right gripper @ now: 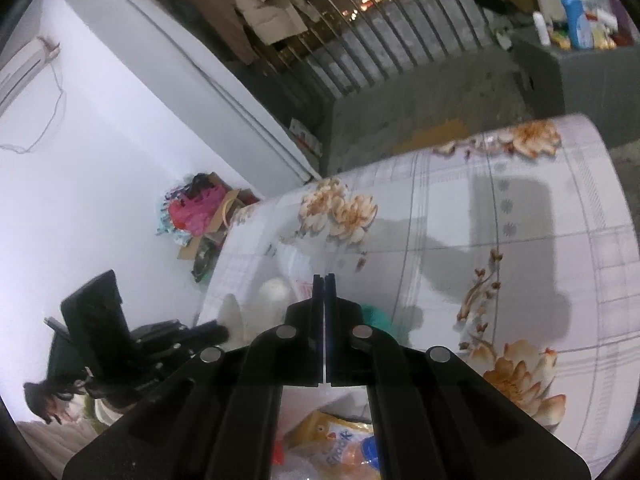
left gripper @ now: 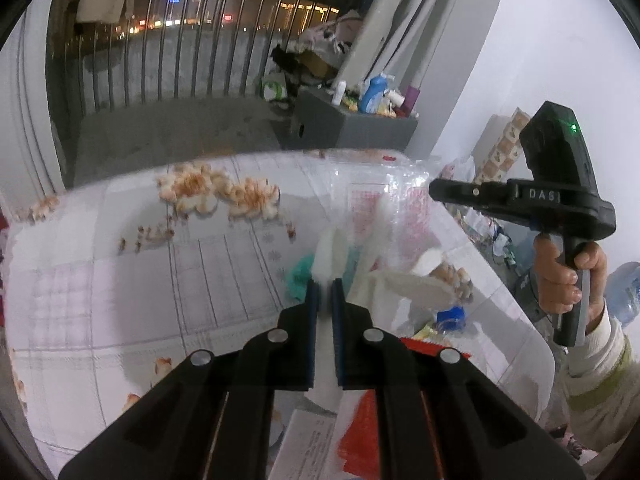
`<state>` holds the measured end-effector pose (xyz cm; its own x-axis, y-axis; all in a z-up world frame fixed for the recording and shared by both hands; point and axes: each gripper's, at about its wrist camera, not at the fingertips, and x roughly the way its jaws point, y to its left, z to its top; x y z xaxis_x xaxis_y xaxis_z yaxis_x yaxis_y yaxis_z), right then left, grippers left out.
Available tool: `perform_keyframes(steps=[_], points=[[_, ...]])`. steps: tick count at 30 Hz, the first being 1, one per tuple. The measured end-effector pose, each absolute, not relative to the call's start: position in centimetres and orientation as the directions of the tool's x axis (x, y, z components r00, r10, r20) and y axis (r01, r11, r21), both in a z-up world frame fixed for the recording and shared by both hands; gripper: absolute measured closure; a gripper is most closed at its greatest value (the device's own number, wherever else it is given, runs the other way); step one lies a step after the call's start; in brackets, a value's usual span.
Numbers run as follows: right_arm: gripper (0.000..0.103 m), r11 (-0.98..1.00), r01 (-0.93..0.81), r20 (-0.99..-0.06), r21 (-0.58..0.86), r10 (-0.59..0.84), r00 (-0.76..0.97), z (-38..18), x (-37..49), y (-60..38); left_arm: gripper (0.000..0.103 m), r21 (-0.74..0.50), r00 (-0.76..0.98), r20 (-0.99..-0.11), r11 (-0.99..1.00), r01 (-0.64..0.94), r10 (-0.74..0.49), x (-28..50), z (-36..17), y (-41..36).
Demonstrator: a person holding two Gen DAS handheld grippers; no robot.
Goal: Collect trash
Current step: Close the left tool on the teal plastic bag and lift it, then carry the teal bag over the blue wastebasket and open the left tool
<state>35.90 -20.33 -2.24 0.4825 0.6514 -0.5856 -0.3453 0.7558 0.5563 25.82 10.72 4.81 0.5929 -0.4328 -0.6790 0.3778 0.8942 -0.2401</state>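
Left gripper (left gripper: 325, 280): jaws nearly together, only a thin gap between the blue pads; whether they pinch anything I cannot tell.
White wad (left gripper: 330, 256): just beyond the left fingertips, seemingly touching them, above the counter (left gripper: 120, 280) (floral-print cover).
Teal scrap (left gripper: 299, 278): on the counter just left of the left gripper's tips.
Blue bottle cap (left gripper: 451, 316): to the gripper's right, among wrappers.
Right gripper (right gripper: 324, 277): jaws pressed together, nothing visible between them.
Snack wrapper (right gripper: 340, 440): yellow, under the right gripper's body.
Right hand (left gripper: 568, 276): wrapped around its gripper's handle, off the counter's right edge.
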Motion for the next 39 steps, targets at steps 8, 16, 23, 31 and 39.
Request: perform_keyframes(steps=[8, 16, 23, 31, 39], points=[[0.103, 0.786, -0.362, -0.549, 0.502, 0.613, 0.569, 0.6, 34.3, -21.3, 0.101, -0.165, 0.680, -0.610, 0.904, 0.395, -0.408, 24.8, 8.7, 10.0], [0.103, 0.797, -0.365, -0.475, 0.481, 0.587, 0.656, 4.2, 31.3, -23.9, 0.102, -0.112, 0.737, -0.537, 0.900, 0.420, -0.411, 22.6, 12.8, 8.9], [0.103, 0.809, -0.365, -0.432, 0.461, 0.564, 0.704, 5.9, 28.4, -25.9, 0.102, -0.104, 0.743, -0.522, 0.895, 0.433, -0.420, 21.1, 14.6, 8.5], [0.103, 0.826, -0.316, -0.484, 0.467, 0.538, 0.691, 3.1, 29.0, -26.7, 0.086, -0.258, 0.630, -0.639, 0.894, 0.366, -0.442, 24.9, 10.0, 10.1], [0.103, 0.825, -0.243, -0.540, 0.510, 0.526, 0.657, -0.3, 32.0, -27.0, 0.059, -0.175, 0.573, -0.693, 0.873, 0.455, -0.438, 29.7, 5.9, 5.0]])
